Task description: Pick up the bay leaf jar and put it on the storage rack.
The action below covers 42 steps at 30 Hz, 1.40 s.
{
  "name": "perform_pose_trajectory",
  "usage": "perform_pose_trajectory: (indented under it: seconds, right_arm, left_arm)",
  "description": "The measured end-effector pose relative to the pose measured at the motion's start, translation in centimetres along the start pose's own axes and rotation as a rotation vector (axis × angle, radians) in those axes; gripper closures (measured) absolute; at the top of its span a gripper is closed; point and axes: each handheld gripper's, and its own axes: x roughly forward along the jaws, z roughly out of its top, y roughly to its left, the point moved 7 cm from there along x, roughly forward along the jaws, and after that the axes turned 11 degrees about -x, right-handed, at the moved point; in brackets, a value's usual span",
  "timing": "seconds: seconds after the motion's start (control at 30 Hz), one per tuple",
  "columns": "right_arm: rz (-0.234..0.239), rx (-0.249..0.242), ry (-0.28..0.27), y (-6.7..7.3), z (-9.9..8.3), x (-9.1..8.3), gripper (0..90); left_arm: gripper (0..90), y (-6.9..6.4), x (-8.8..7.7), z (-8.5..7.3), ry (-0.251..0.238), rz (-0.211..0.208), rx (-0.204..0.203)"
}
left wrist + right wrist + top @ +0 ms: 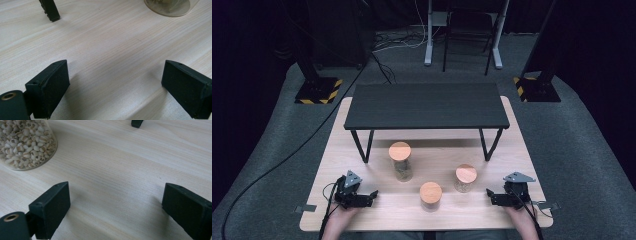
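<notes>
**Three jars, both grippers apart**

High view: three cork-lidded jars (430, 195) stand before a black shelf (426, 106) on the tabletop (512, 150). Right gripper view: pale grains fill the nearest jar (25, 143). Left hand-held gripper (371, 195) and right hand-held gripper (490, 195) flank them, jaws apart, empty.

jar (170, 7): cut by top edge | grain jar (25, 143): cut at left, top

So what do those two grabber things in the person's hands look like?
The left gripper and right gripper are black, each with two flat, blocky jaws. A grey three-cornered plate sits on top of each, and a black cable trails back from each.
</notes>
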Motion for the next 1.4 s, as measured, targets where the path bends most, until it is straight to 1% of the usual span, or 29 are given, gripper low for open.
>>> perform_pose_trajectory:
  seconds: [0.47,1.4]
  right_arm:
    - [-0.004,0.001,0.002,0.03,-0.01,0.11,3.9]
    - [-0.004,0.003,0.003,0.03,0.00,0.13,3.6]
  left_arm:
    - [6.7,0.00,-0.01,-0.02,0.000,0.004,-0.003]
    - [5.1,0.05,0.01,-0.04,0.005,0.012,-0.009]
